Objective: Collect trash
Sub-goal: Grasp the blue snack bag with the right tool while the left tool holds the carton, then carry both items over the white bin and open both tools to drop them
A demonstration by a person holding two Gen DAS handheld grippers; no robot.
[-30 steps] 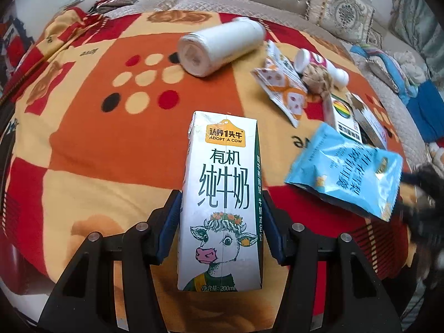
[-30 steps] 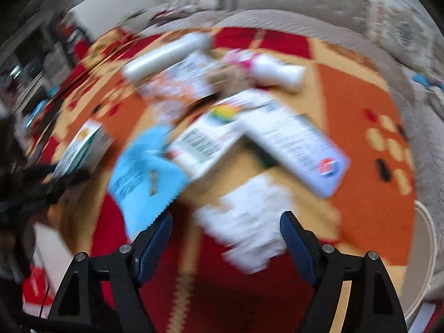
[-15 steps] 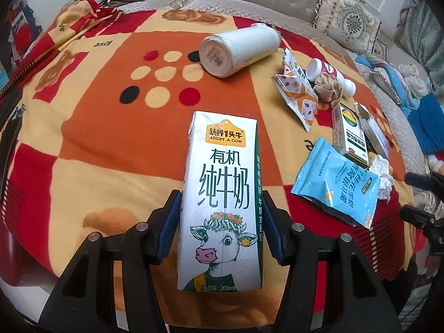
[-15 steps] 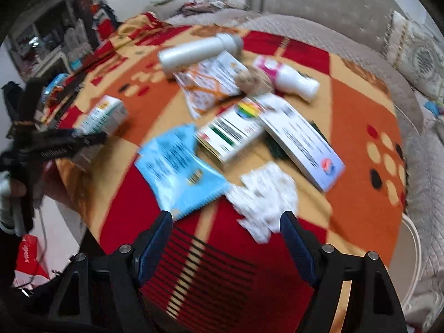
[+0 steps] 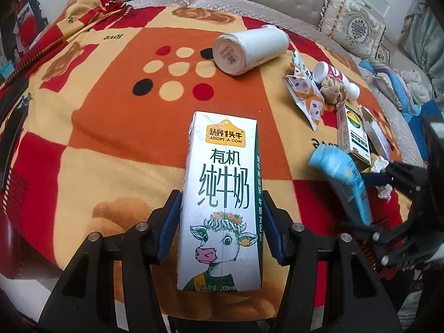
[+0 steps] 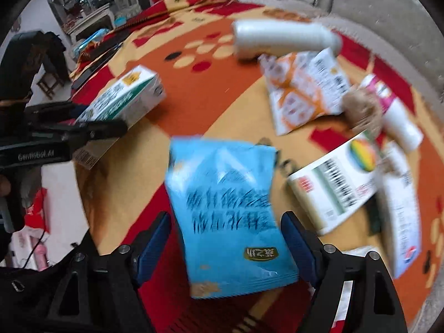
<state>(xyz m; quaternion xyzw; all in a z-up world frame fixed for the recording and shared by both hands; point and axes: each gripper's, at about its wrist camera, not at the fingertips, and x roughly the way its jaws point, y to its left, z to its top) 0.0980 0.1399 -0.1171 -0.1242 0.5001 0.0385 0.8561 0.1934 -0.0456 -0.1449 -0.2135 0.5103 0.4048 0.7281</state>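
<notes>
My left gripper (image 5: 222,216) is shut on a white milk carton (image 5: 222,194) with a cartoon cow, held over the bed's near edge; the carton also shows in the right wrist view (image 6: 125,97). A blue snack bag (image 6: 224,211) lies between the fingers of my right gripper (image 6: 224,238), whose jaws stand wide apart on either side of it, not pressing it. In the left wrist view the bag (image 5: 344,177) tilts up off the blanket beside the right gripper (image 5: 388,183).
On the orange and red blanket (image 5: 111,105) lie a white bottle (image 5: 249,50), an orange-patterned wrapper (image 5: 302,94), a small pink-labelled bottle (image 5: 338,77), a brown paper ball (image 5: 333,88), medicine boxes (image 5: 352,136) and crumpled tissue (image 5: 380,166). Pillows line the headboard.
My right gripper has moved forward over the blue snack bag, which now sits between its fingers and tilts up. My left gripper has kept its hold on the milk carton.
</notes>
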